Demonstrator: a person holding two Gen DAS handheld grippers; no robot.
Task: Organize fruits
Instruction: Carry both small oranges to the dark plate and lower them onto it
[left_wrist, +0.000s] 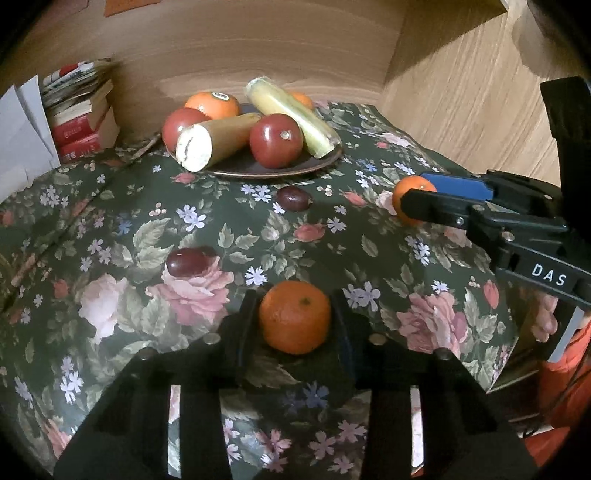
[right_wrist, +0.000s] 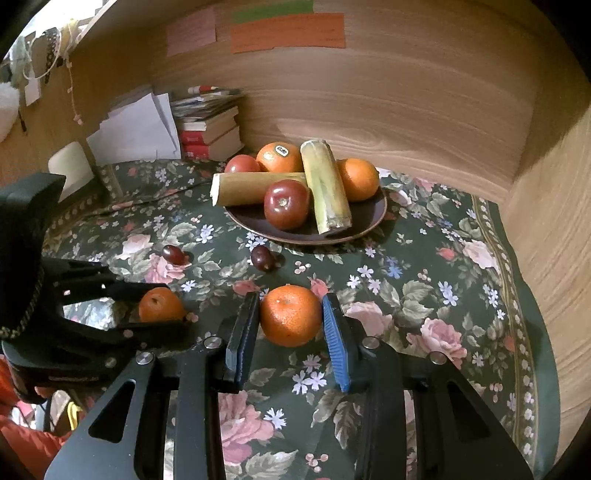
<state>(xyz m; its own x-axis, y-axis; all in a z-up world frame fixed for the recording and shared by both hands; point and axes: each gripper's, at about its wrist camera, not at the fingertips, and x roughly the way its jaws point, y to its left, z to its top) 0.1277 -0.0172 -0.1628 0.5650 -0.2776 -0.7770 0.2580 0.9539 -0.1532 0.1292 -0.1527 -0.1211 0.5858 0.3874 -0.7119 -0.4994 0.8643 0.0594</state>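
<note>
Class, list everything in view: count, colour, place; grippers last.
plate: 1, brown, centre back
oranges: 2, orange, on plate
red fruits: 2, dark red, on plate
cane pieces: 2, yellow-green, on plate
grapes: 2, purple, on cloth
left mandarin: 1, orange, between left jaws
right mandarin: 1, orange, between right jaws
cloth: 1, green floral, underneath
books: stack, red, back left
left gripper: 1, black, shut on mandarin
right gripper: 1, black, blue pads, shut on mandarin
</note>
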